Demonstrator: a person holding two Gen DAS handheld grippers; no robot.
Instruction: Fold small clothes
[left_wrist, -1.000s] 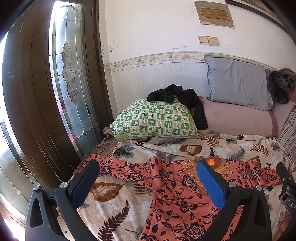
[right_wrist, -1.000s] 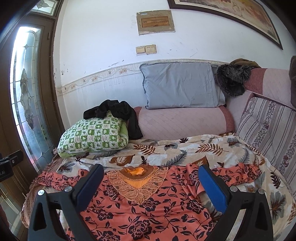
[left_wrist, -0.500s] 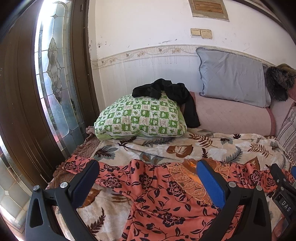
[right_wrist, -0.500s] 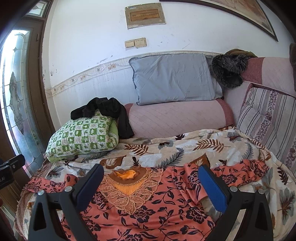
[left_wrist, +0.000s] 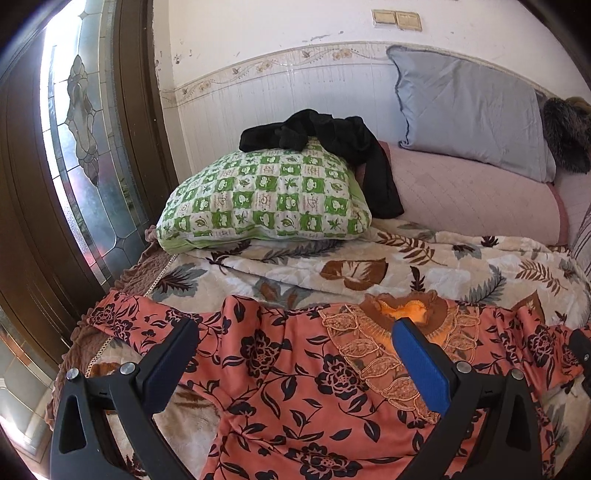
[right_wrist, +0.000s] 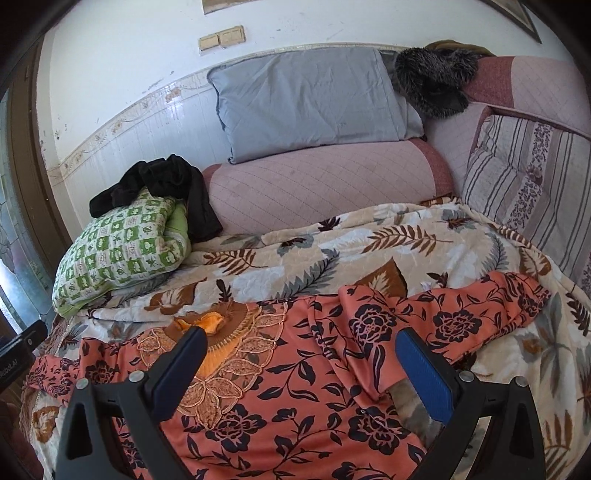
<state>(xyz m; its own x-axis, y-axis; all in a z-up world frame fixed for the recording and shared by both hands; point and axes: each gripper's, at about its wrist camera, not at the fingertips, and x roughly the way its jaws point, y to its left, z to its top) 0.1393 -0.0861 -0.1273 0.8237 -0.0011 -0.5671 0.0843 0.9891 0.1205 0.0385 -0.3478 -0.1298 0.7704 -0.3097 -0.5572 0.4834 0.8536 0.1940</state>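
The floral dress (left_wrist: 295, 369) lies spread flat on the leaf-print blanket (left_wrist: 369, 266) at the near edge of the bed, neckline toward the wall, one sleeve (right_wrist: 480, 306) extended toward the right edge. The left tongs (left_wrist: 293, 360) are released, jaws wide apart above the dress's left shoulder area. The right tongs (right_wrist: 301, 363) are likewise released above its right shoulder area. A green checked pillow (left_wrist: 266, 199) sits at the far left corner, with a black garment (left_wrist: 332, 140) draped over it.
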